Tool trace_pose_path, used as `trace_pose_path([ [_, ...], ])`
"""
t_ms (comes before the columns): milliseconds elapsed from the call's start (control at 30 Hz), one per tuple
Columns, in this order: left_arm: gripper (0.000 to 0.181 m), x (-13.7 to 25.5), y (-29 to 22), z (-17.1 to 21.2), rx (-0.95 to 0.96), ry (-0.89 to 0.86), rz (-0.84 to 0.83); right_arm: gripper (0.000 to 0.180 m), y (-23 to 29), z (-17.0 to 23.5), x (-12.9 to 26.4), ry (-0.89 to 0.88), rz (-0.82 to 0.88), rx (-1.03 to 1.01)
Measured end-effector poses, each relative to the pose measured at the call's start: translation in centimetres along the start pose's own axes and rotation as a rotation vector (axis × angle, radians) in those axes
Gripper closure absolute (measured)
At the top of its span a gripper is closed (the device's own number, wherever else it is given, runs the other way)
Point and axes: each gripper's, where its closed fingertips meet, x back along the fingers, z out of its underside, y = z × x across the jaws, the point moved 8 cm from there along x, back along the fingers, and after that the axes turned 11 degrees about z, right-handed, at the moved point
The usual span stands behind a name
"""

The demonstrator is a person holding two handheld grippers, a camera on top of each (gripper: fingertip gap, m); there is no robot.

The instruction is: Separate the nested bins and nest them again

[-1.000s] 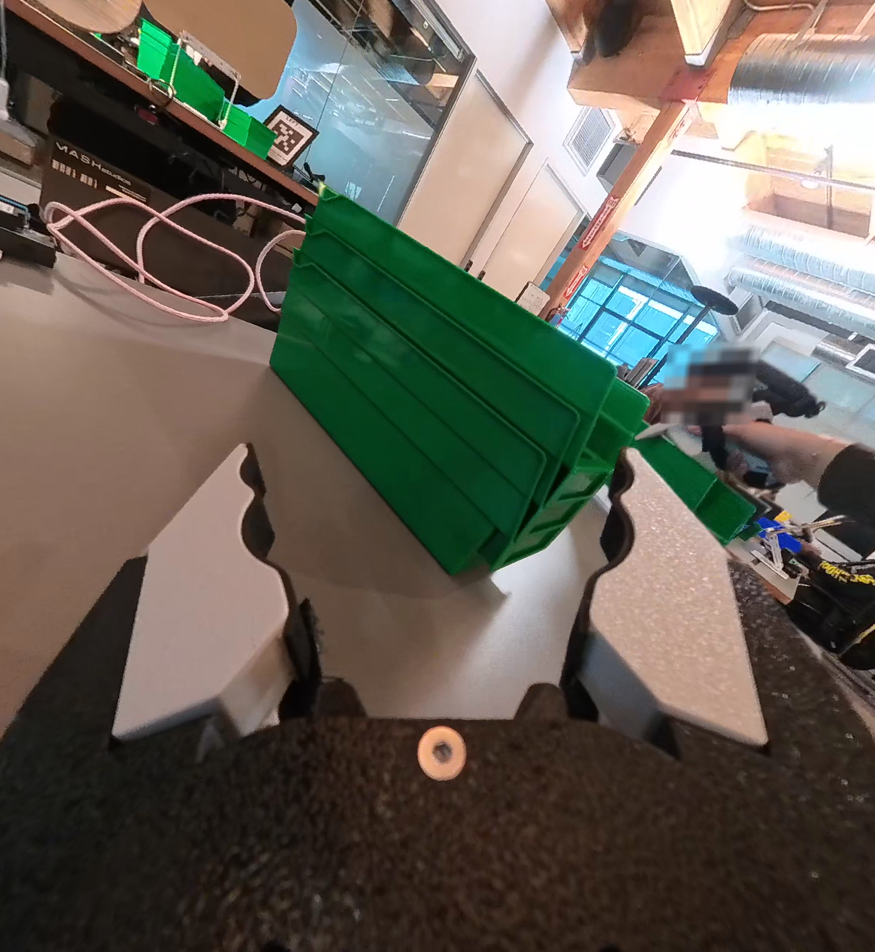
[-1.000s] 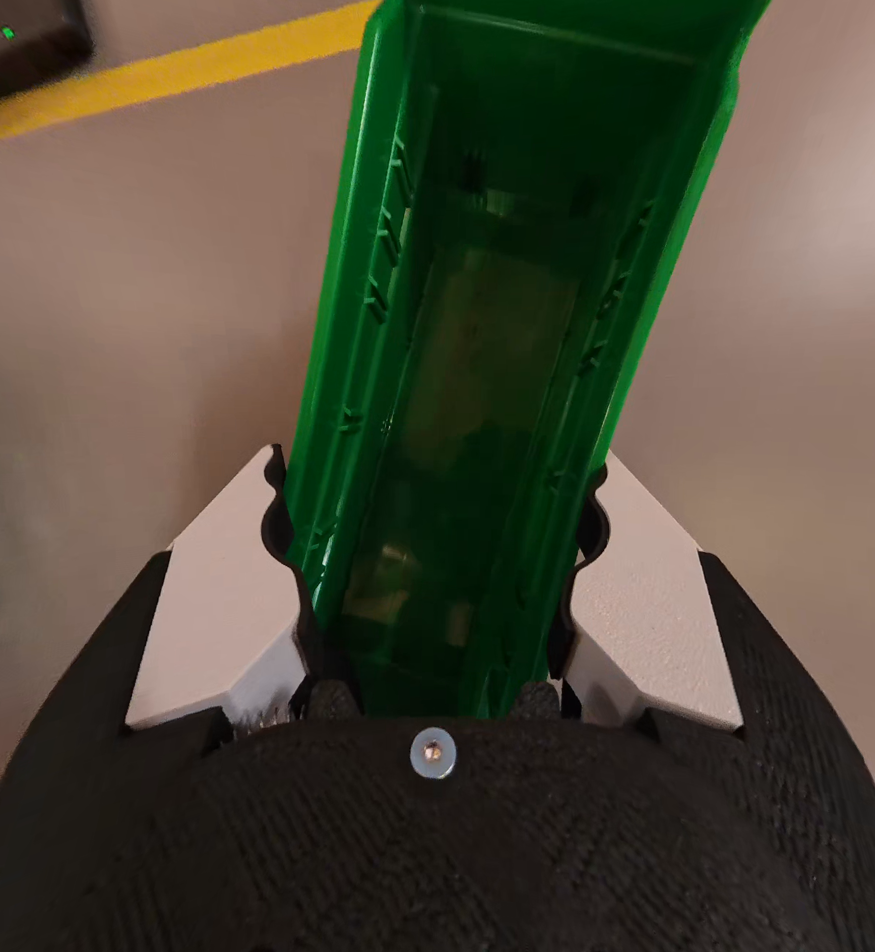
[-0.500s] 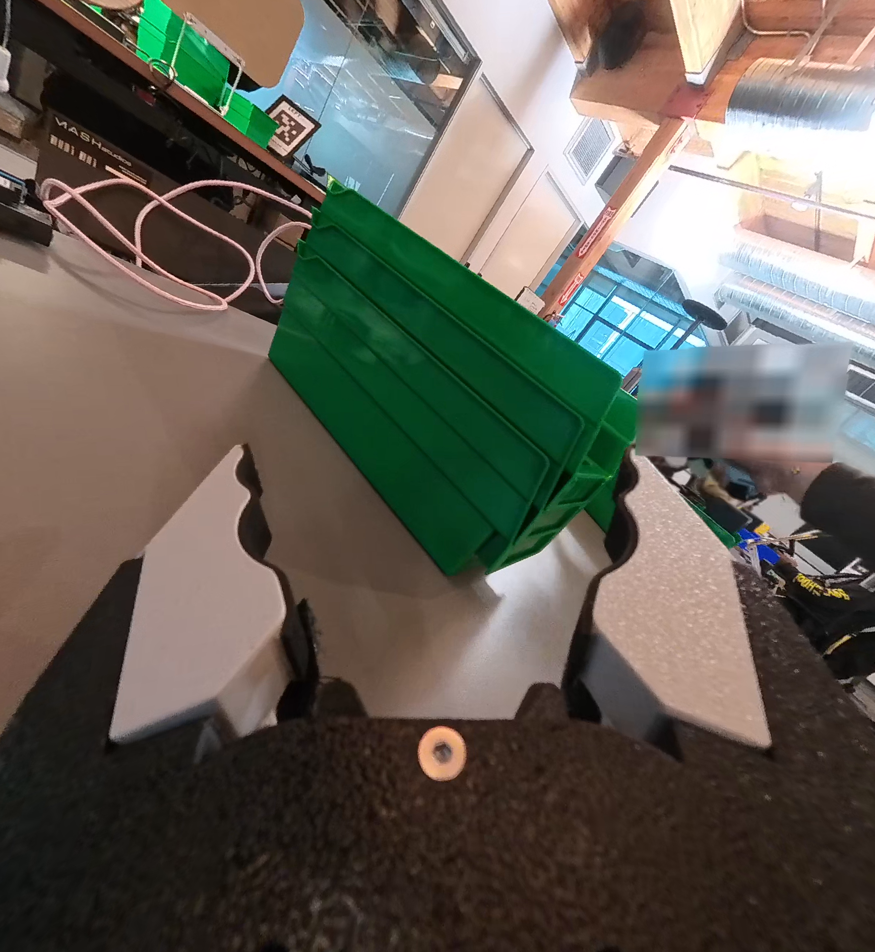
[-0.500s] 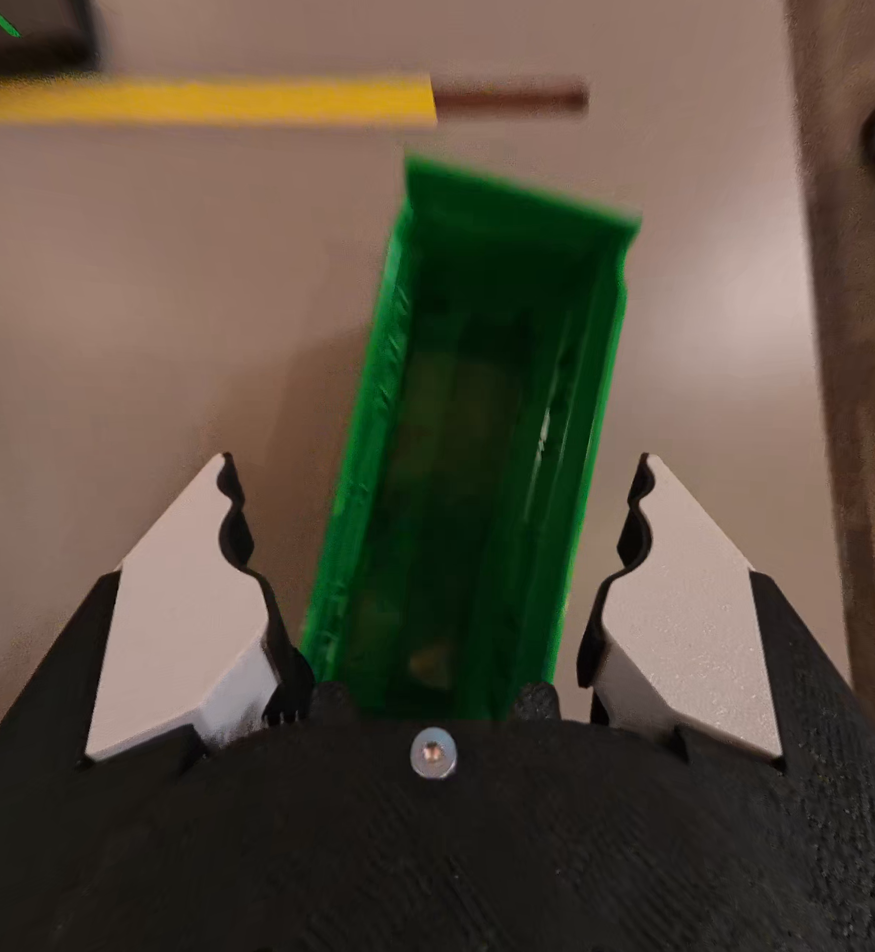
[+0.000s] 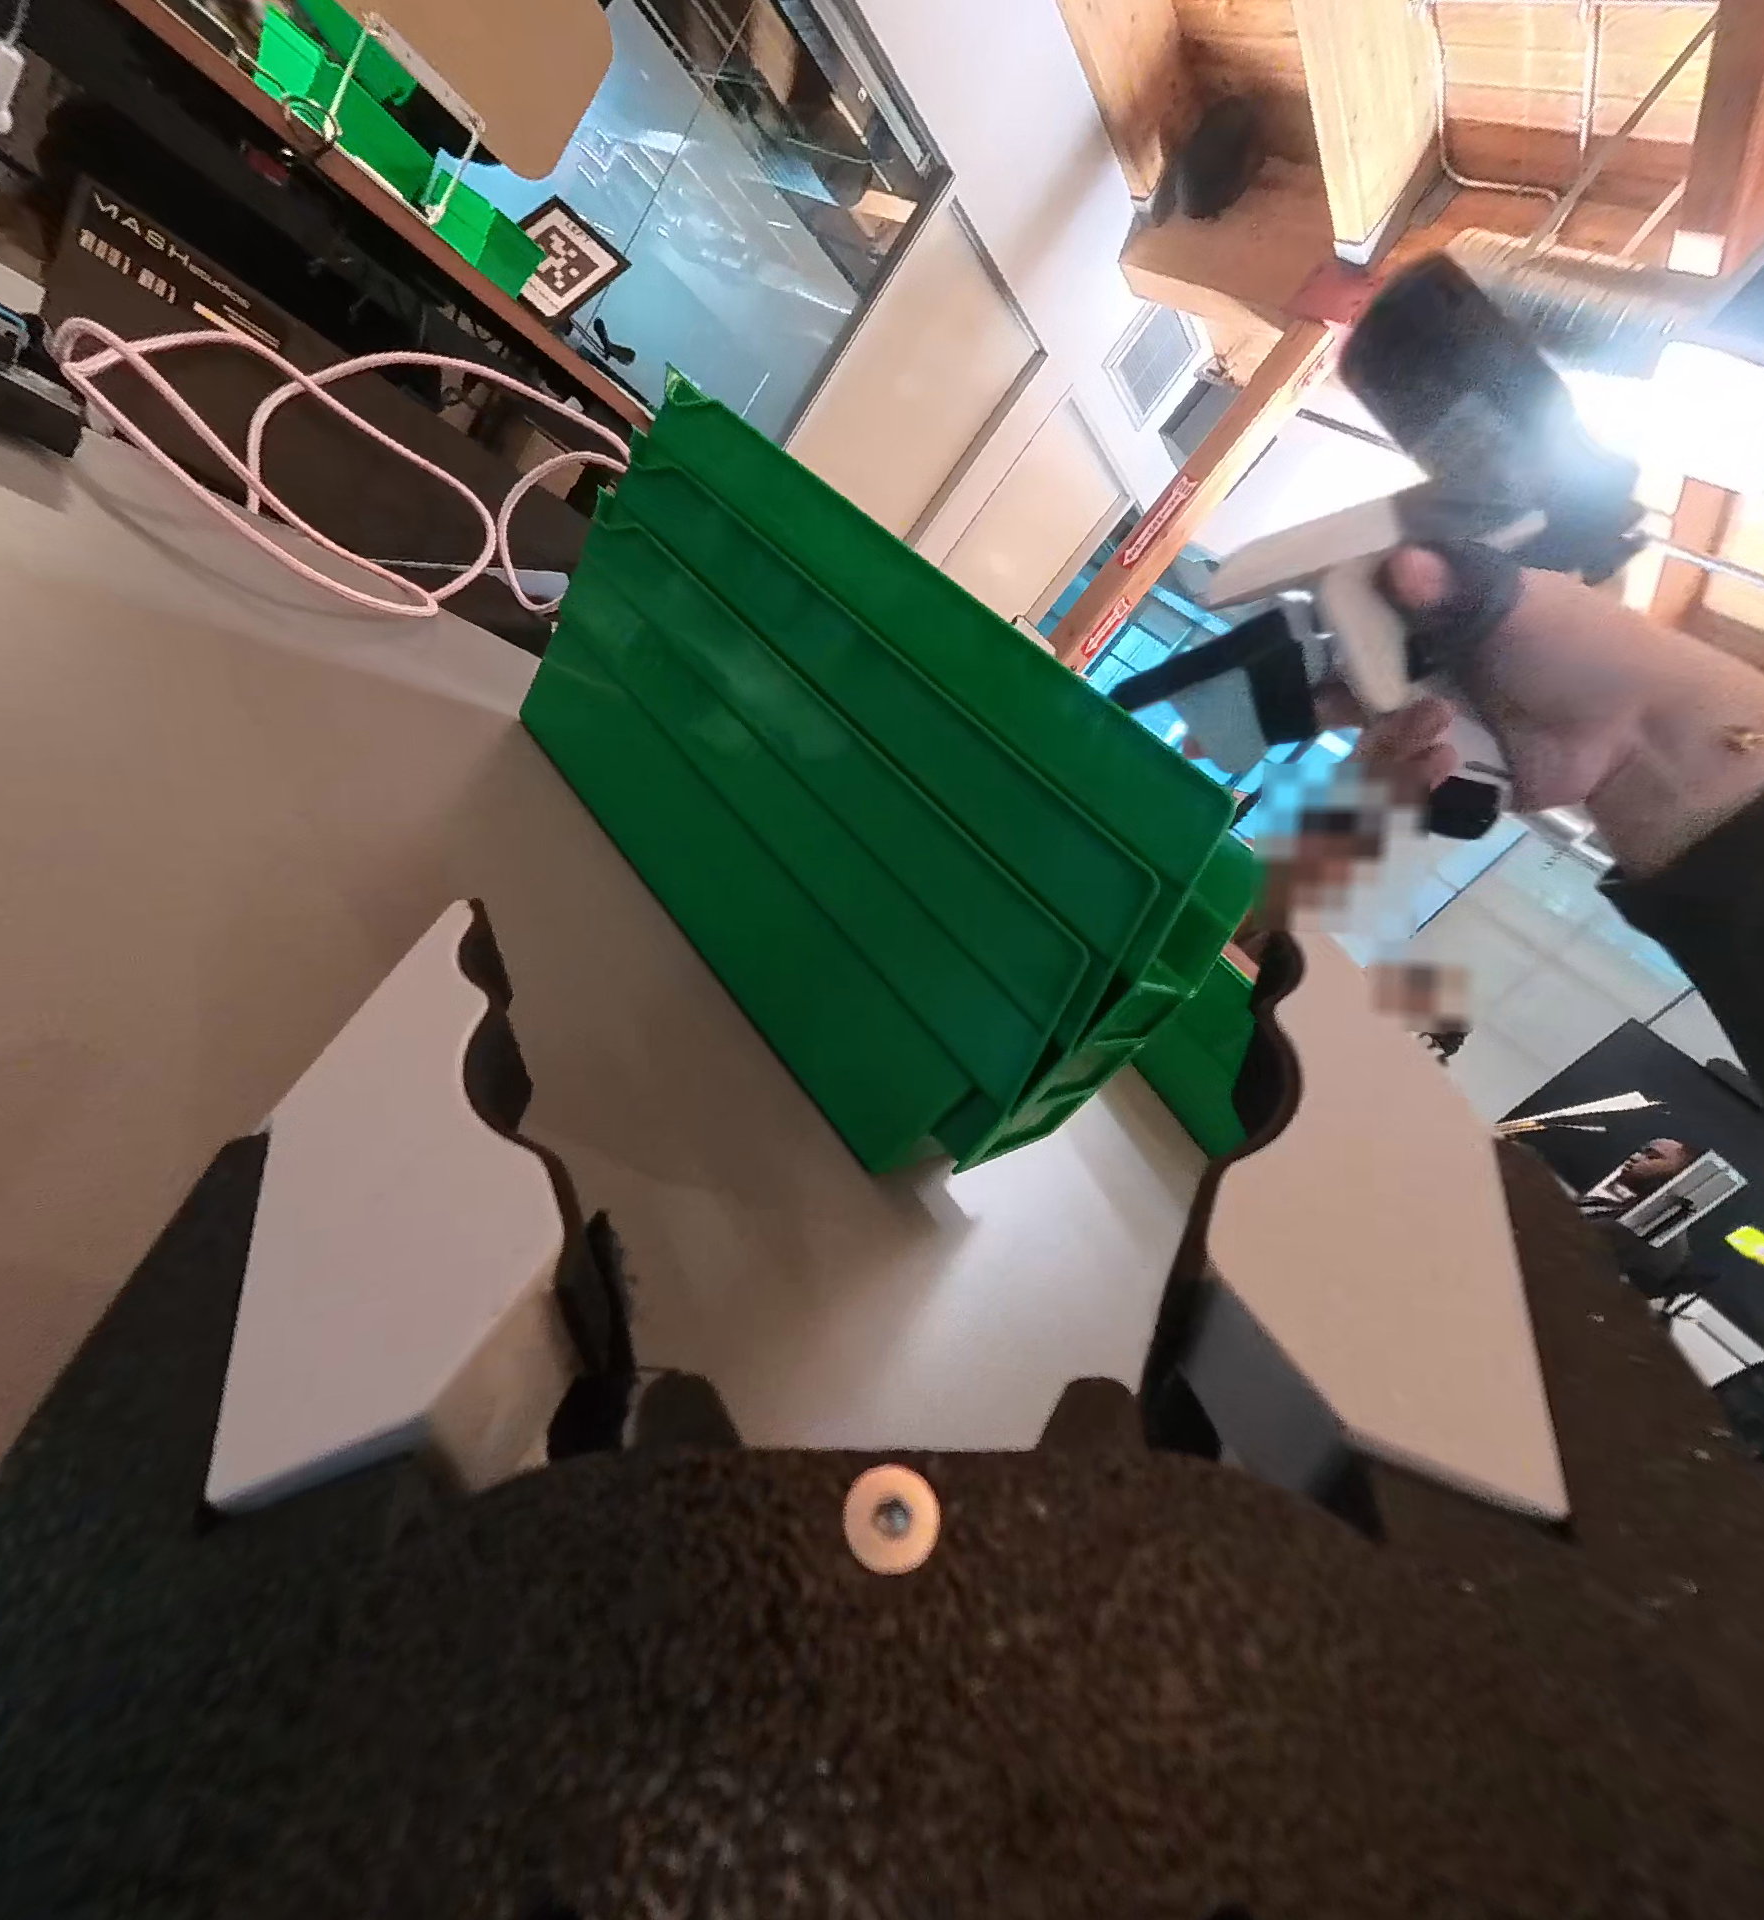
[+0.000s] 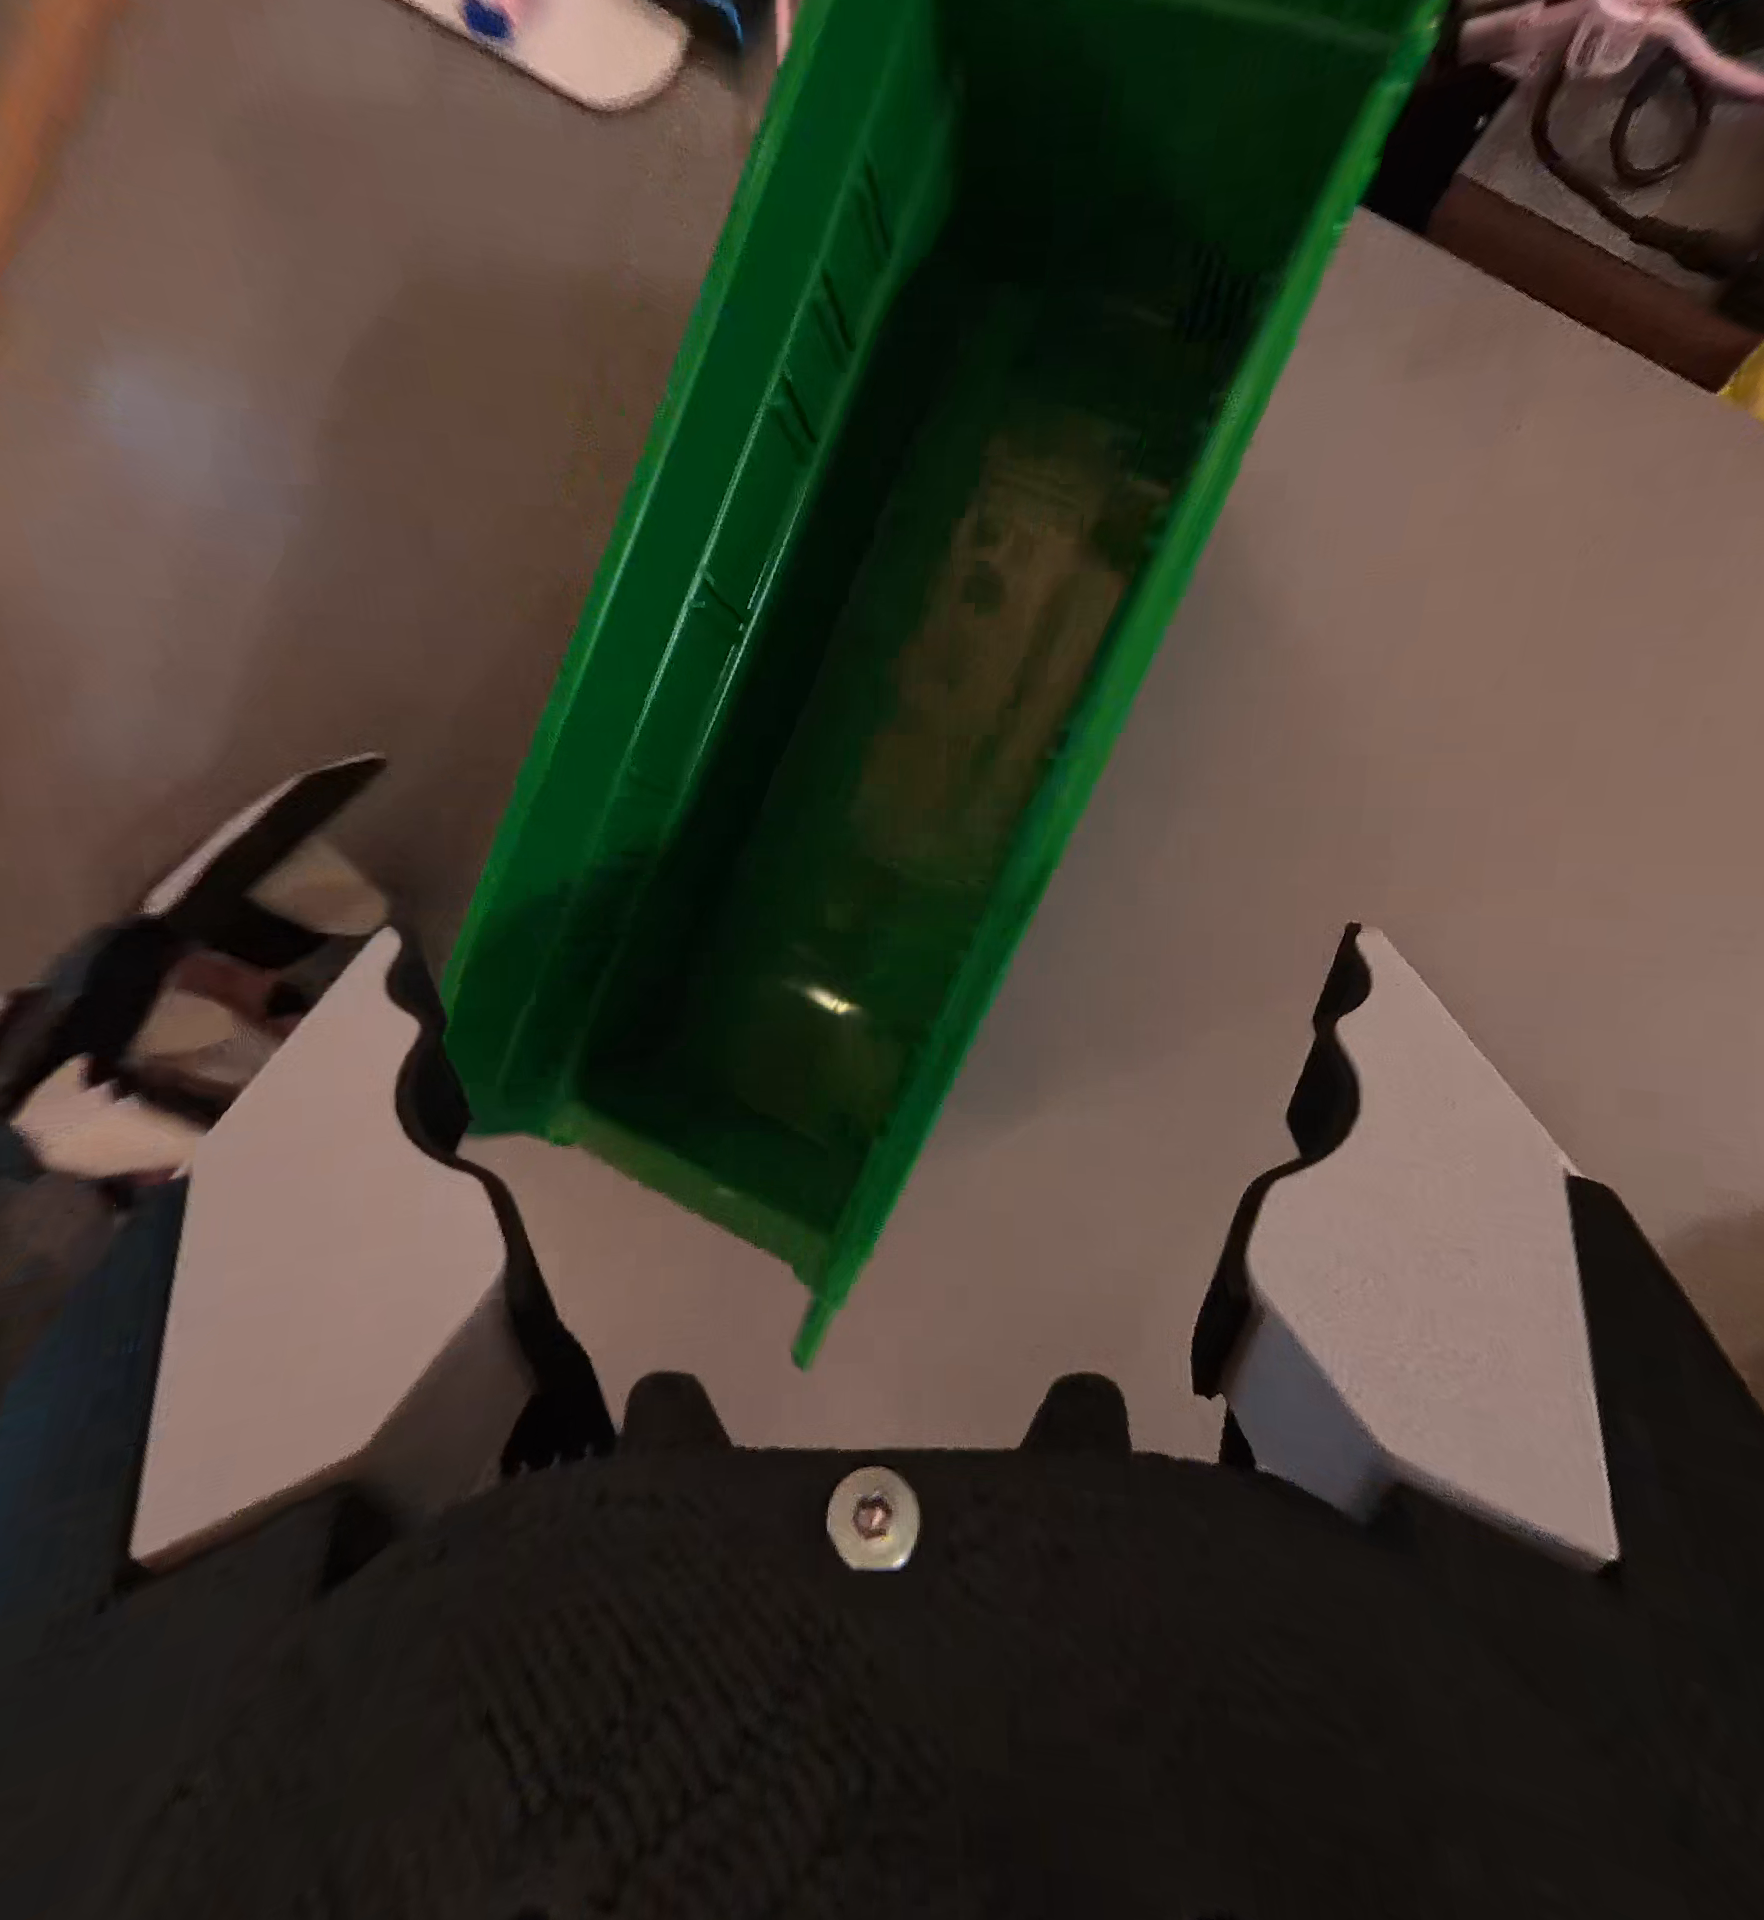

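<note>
The left gripper (image 5: 878, 1049) hung low over the grey table (image 5: 182, 727), its jaws spread wide with nothing between them. Just ahead of it stood the stack (image 5: 836, 790) of nested green bins, several rims stepped one inside another, resting on the table and well clear of the fingers. A pink cable (image 5: 338, 478) looped on the table behind the stack. To the right, up in the air, a hand (image 5: 1584, 707) held the other gripper — blurred.

The right gripper (image 6: 878, 1049) was also spread wide, holding nothing. A single green bin (image 6: 961, 623) lay open side up on the table below it — its near end sat between the fingers, close by the left one, though contact could not be made out.
</note>
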Motion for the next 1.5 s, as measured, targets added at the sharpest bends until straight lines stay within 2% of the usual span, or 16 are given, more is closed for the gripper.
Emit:
trace_pose_path([
  [133,0.043,-0.2,-0.2,0.1,-0.018,0.022,0.016,0.02,3.4,-0.6,-3.2,0.114,0.128,0.062],
  [200,0.043,-0.3,-0.3,0.3,-0.031,0.038,0.014,0.025,3.9,-0.7,-3.9,0.174,0.217,0.092],
  [267,0.044,-0.4,-0.3,0.3,-0.035,0.046,0.011,0.042,4.3,-1.0,-4.1,0.191,0.236,0.082],
  [533,0.044,-0.3,0.1,0.3,0.008,0.042,0.005,0.068,4.1,-1.7,-3.4,0.206,0.262,0.072],
  [967,0.045,-0.5,0.1,0.4,0.005,0.061,0.005,0.068,3.4,-2.4,-2.3,0.175,0.248,0.038],
  [1500,0.051,-0.7,0.1,0.7,0.051,0.093,0.042,0.068,3.8,-1.8,-1.7,0.223,0.254,0.078],
])
